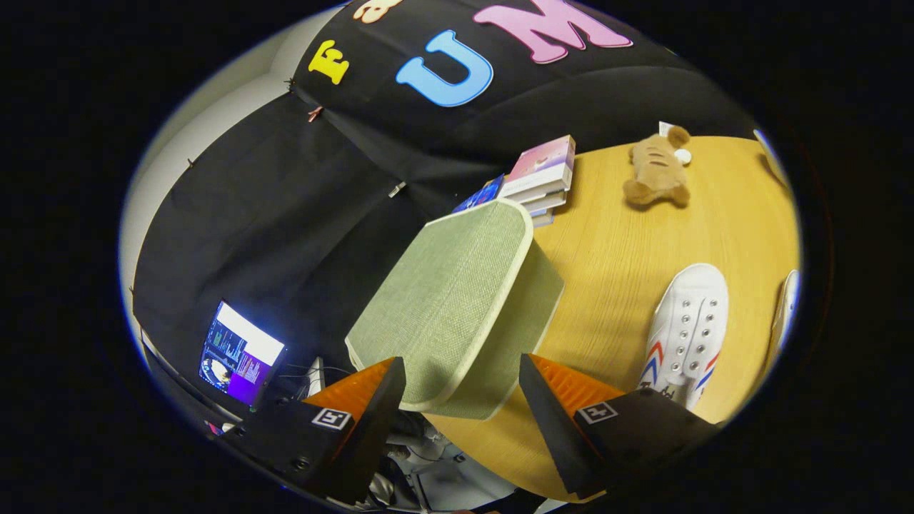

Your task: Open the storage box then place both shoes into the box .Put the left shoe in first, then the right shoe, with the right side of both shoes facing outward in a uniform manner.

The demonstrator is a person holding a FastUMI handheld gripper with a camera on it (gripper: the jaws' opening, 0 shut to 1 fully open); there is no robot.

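My gripper (460, 385) is spread wide, its fingers either side of the green box's (493, 335) near corner, not pressing it. The lid (446, 293) is on. One white shoe (685, 328) lies beside it on the table (614, 250).

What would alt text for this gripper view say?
An open gripper has its two fingers either side of a green fabric storage box's near corner on a wooden table. Beyond it lie a white lace-up shoe, stacked books and a brown plush toy.
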